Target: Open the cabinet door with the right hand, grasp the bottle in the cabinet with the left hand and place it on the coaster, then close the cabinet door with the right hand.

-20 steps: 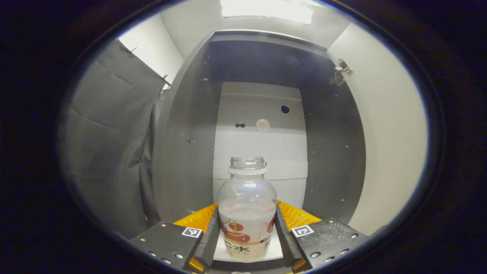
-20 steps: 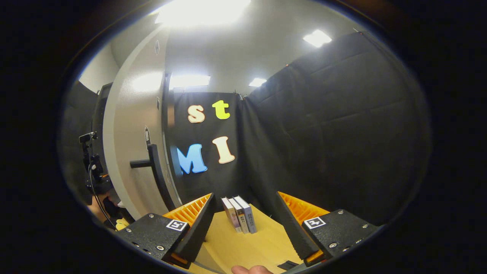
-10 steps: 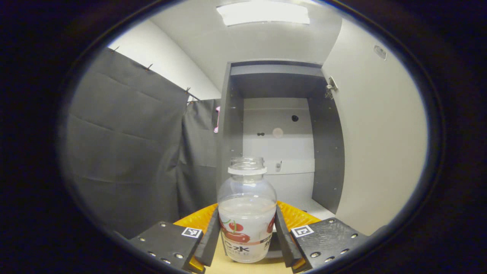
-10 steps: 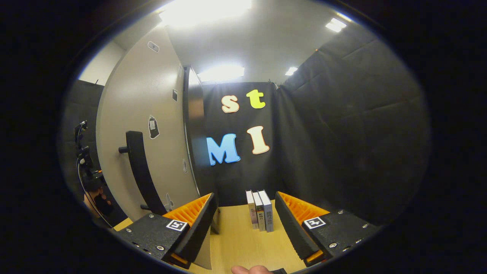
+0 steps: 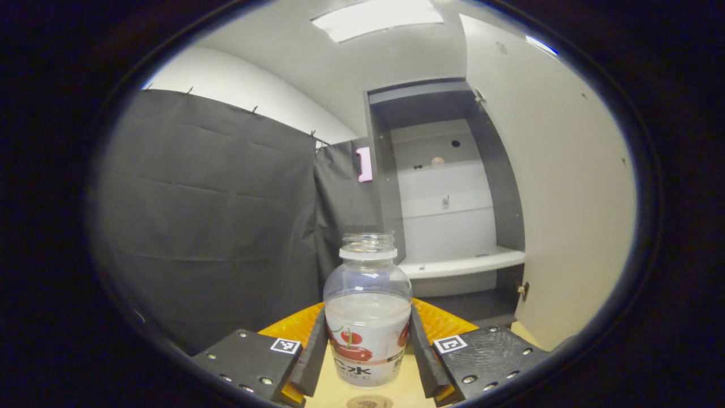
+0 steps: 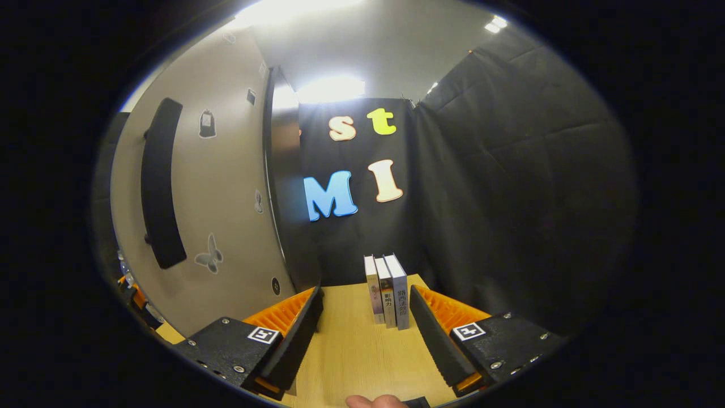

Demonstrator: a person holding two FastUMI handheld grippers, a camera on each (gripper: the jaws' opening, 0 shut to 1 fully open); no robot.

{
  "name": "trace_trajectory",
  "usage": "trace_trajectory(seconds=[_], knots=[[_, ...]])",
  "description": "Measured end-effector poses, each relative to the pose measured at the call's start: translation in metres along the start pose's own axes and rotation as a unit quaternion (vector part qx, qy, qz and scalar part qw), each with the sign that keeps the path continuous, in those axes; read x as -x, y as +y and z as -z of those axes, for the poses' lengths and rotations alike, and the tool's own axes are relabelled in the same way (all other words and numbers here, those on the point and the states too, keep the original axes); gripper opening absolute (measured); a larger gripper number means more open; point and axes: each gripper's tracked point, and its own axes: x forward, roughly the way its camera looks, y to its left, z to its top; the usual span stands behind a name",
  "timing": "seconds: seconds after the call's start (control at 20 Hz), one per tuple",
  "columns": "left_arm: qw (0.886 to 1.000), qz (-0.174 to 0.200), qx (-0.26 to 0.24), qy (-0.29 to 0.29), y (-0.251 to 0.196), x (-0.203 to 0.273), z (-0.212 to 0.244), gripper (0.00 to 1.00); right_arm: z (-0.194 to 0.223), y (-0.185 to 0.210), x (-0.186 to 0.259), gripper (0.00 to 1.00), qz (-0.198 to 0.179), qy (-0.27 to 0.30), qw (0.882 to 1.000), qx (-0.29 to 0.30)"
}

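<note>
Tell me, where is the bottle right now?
In the left gripper view the bottle is clamped between the left gripper's two fingers, out of the open cabinet behind it, above the wooden table.

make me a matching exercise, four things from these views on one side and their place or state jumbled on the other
Things:
1. bottle
2. cabinet door
3. books
4. right gripper

Places or states:
A. standing upright in a row on the wooden table
B. swung open
C. clamped between the left gripper's jaws, cap off
D. jaws apart, nothing between them

Pairs: 1-C, 2-B, 3-A, 4-D
</note>
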Motion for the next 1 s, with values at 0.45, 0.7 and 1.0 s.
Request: trace_trajectory(seconds=[0.45, 0.7, 1.0], knots=[[0.999, -0.035, 0.014, 0.011, 0.016, -0.022, 0.05, 0.76, 0.102, 0.007, 0.014, 0.96, -0.02, 0.089, 0.992, 0.093], [0.997, -0.053, 0.045, 0.029, 0.028, -0.032, 0.054, 0.76, 0.121, 0.018, 0.022, 0.95, -0.027, 0.111, 0.988, 0.101], [0.998, -0.04, 0.042, 0.028, 0.024, -0.034, 0.06, 0.71, 0.139, 0.032, 0.03, 0.95, -0.042, 0.126, 0.985, 0.108]])
